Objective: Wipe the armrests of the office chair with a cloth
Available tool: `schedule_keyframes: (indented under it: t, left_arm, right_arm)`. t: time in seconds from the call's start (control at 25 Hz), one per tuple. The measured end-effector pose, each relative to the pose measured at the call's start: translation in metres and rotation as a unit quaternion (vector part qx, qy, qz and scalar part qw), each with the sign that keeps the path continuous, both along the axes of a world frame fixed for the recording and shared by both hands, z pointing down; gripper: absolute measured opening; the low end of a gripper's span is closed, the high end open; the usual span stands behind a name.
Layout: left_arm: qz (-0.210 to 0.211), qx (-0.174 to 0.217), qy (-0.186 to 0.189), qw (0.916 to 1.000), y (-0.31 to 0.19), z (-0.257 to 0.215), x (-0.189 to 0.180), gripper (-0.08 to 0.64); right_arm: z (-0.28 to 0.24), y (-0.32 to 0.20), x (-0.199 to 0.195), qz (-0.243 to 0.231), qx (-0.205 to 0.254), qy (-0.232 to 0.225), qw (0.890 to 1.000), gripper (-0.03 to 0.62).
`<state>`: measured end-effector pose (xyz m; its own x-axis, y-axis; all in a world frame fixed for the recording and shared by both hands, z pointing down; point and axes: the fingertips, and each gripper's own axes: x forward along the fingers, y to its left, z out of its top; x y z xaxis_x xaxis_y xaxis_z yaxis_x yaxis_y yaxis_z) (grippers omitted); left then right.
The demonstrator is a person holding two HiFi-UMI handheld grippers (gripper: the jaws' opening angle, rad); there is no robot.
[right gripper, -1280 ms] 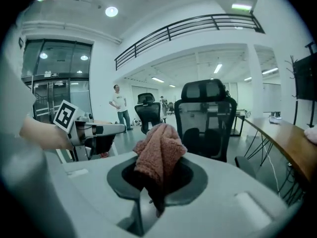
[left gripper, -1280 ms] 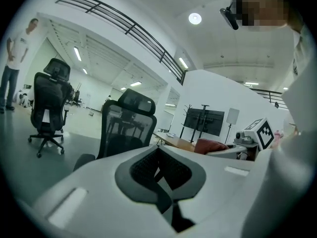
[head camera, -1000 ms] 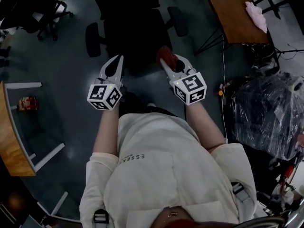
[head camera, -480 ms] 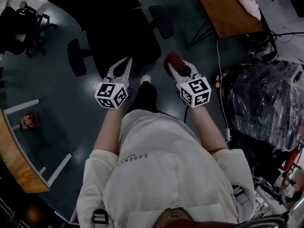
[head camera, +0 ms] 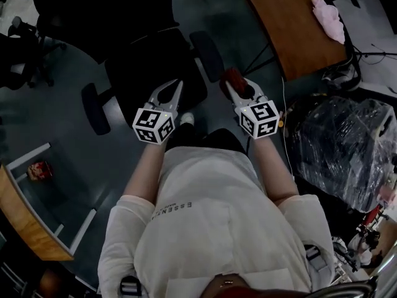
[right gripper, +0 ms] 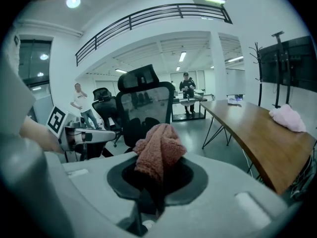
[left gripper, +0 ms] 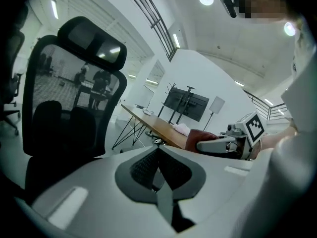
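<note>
Right claw [head camera: 231,81]: we see it clamped on the reddish cloth [right gripper: 157,152], just beside the right-hand armrest [head camera: 206,55]; contact unclear.
Left claw [head camera: 173,87]: jaws together, nothing between, over the office chair [head camera: 149,61] seat's near edge.
Far right: desk [head camera: 286,23], with a pink rag [head camera: 327,16] on it.

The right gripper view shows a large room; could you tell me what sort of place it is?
Probably an open-plan office: a black mesh office chair, a long wooden desk and strip ceiling lights, with a railed mezzanine above.
</note>
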<state>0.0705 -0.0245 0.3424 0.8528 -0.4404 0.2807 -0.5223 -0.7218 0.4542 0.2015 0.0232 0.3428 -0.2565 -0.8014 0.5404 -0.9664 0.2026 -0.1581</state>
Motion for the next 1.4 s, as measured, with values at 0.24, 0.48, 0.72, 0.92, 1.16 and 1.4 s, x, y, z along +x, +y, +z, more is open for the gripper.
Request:
schedule_keyframes:
  t: [0.24,0.48,0.72,0.92,1.16,1.4]
  left_arm:
    - [-0.024,-0.035,-0.024,0.9988,-0.028,0.031,0.032,0.015]
    - [-0.115,-0.084,-0.047,0.9888,-0.06,0.078,0.046,0.015]
    - [-0.204,-0.139,-0.049,0.9679,-0.069,0.125,0.062,0.015]
    - [-0.208,-0.179,-0.054,0.96,-0.066,0.167,0.082,0.015]
    - [-0.217,-0.223,-0.057,0.9486,-0.04,0.201,0.076,0.015]
    - [-0.184,-0.229,-0.049,0.9548,-0.027,0.213,0.085,0.015]
  right_arm:
    - [0.026,-0.057,0.038,-0.017,-0.024,-0.009,1.0,0.051]
    - [0.068,-0.129,0.07,-0.066,-0.055,-0.017,0.996,0.051]
    - [0.115,-0.187,0.069,-0.155,-0.072,0.011,0.985,0.051]
    - [0.144,-0.233,0.054,-0.205,-0.067,0.048,0.975,0.051]
    - [0.16,-0.251,0.008,-0.252,-0.052,0.094,0.962,0.051]
    - [0.178,-0.235,-0.019,-0.262,-0.058,0.089,0.959,0.051]
